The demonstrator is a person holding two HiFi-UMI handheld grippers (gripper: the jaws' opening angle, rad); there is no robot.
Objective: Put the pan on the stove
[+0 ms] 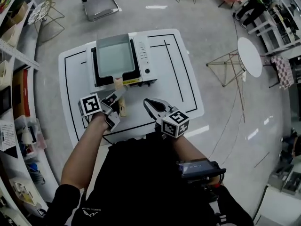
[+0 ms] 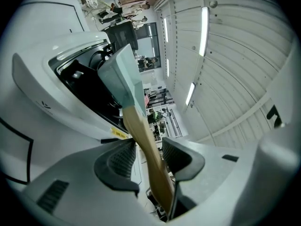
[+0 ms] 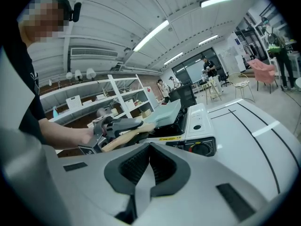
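Left gripper (image 2: 148, 150): jaws about half open. The wooden handle (image 2: 141, 128) runs between the pads (image 2: 121, 158), with a sliver of space showing on one side and at most a light touch on the other. I read this as not clamped. In the head view this gripper sits over the near end of the handle. From it the pan (image 1: 115, 55) lies at 12 o'clock, and the handle's long axis runs 12-to-6, straight back toward the person. The pan is square and grey-green. It rests on the stove (image 1: 146, 55) and covers the burner. The stove stands on the white table (image 1: 183, 88), toward its far left. Judgement: placement looks complete. What remains is to back the left gripper off toward 6 o'clock along the handle axis without nudging the handle sideways. Right gripper (image 1: 149, 105): at about 4 o'clock from the left one, near the handle and stove but apart from both. Its jaws are closed together with nothing between them. The left hand is the nearer to the pan.
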